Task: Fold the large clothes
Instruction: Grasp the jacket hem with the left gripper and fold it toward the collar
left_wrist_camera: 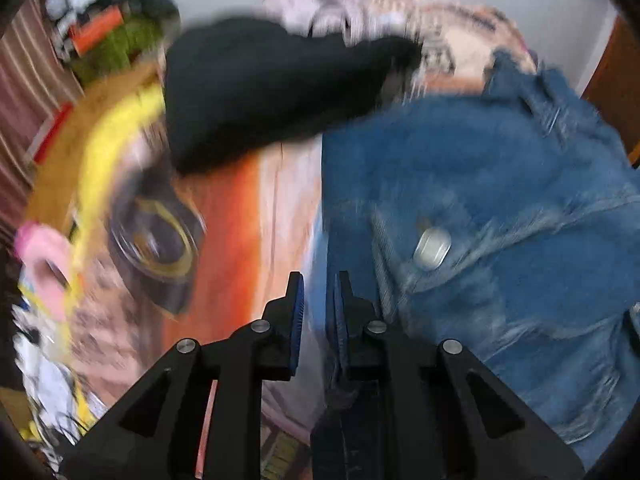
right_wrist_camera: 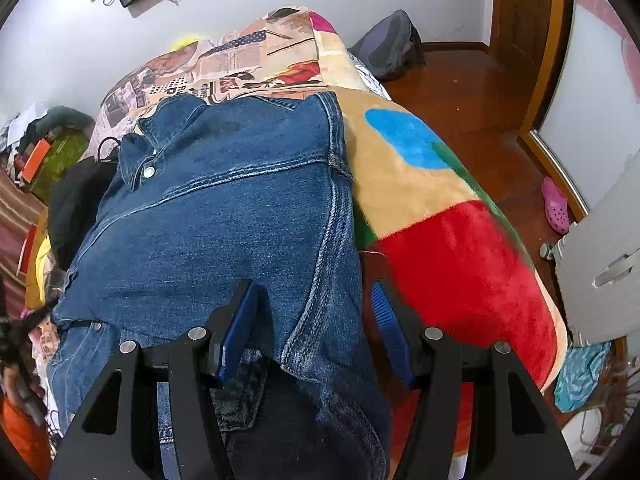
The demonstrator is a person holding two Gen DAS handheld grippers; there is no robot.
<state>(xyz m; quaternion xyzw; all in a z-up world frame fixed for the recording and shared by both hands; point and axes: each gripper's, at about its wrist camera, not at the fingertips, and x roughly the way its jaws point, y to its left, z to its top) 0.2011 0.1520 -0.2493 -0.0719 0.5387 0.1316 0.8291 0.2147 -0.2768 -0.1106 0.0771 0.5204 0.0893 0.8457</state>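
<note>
A blue denim jacket (right_wrist_camera: 224,216) lies spread on a bed with a colourful blanket (right_wrist_camera: 440,240). It also shows in the left wrist view (left_wrist_camera: 500,208), which is motion-blurred. My right gripper (right_wrist_camera: 316,332) is open, its jaws wide on either side of the jacket's near edge, with denim bunched between them. My left gripper (left_wrist_camera: 319,312) is over the jacket's left edge. Its jaws are nearly together with a thin strip of denim against the right pad (left_wrist_camera: 340,320); the blur hides whether it is pinched.
A black garment (left_wrist_camera: 272,88) lies on the bed beyond the jacket's left side. A cluttered area with an orange box (left_wrist_camera: 98,28) is at the far left. Wooden floor (right_wrist_camera: 472,92), a pink shoe (right_wrist_camera: 555,206) and a grey bag (right_wrist_camera: 388,46) are to the right of the bed.
</note>
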